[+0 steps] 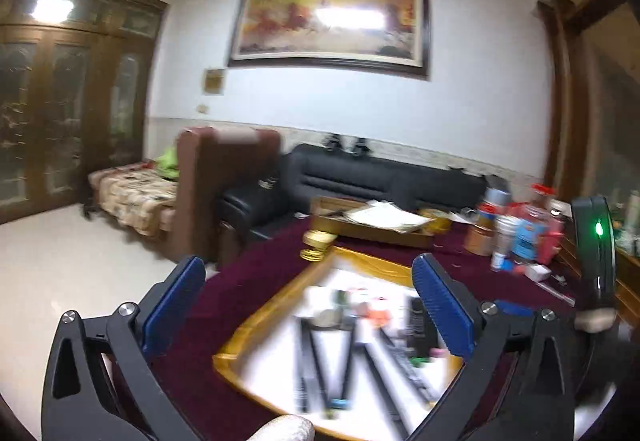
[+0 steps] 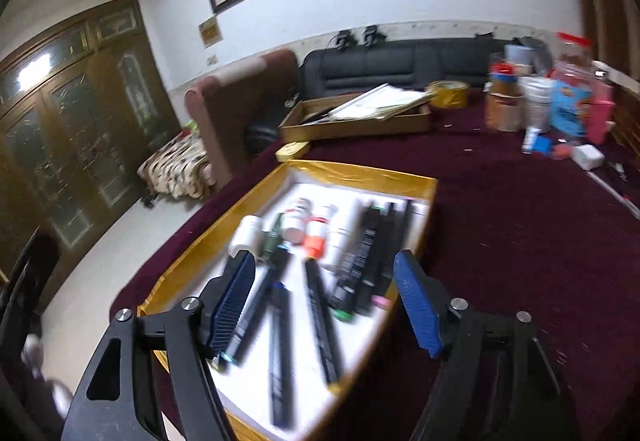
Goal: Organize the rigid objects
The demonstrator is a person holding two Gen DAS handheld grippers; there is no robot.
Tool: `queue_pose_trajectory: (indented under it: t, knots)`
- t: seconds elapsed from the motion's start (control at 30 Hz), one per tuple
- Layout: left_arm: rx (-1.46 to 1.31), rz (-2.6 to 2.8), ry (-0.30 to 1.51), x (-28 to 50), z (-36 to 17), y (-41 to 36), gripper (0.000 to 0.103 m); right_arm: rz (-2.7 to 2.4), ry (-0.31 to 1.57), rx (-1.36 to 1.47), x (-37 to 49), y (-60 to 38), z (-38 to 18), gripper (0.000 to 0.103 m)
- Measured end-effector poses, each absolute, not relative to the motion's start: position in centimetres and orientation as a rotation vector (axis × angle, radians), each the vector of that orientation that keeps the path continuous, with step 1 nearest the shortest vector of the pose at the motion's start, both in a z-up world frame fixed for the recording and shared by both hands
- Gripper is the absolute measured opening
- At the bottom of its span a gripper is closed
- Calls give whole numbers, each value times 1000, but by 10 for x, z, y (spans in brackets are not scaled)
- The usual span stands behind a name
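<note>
A gold-rimmed tray with a white floor [image 2: 352,177] lies on the dark red tablecloth; it also shows in the left wrist view [image 1: 272,305]. It holds several black pens and markers [image 2: 280,325], small white bottles [image 2: 296,219] and a dark remote-like bar [image 2: 356,269]. The same items [image 1: 344,357] look blurred in the left wrist view. My left gripper [image 1: 308,297] is open and empty above the tray. My right gripper [image 2: 324,281] is open and empty over the tray's near end.
A brown box with papers [image 2: 360,113] sits behind the tray, with a tape roll [image 2: 448,93] and a small gold tin [image 2: 292,151]. Cups, jars and packages [image 2: 548,105] crowd the far right. A black sofa [image 2: 400,65] stands beyond the table.
</note>
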State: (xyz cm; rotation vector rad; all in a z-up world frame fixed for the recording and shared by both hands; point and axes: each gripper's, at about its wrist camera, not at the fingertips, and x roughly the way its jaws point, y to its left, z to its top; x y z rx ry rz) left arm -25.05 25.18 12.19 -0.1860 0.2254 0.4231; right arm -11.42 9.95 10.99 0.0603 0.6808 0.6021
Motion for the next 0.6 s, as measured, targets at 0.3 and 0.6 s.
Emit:
queue_pose_trajectory:
  t: [0.3,0.6]
  knots:
    - [-141,460,428,-218,114,205,103,541,749,62,-133,53,86,69]
    - [-194,367,575,-198,100,189,103,538,736,-26,-145,54,74,69]
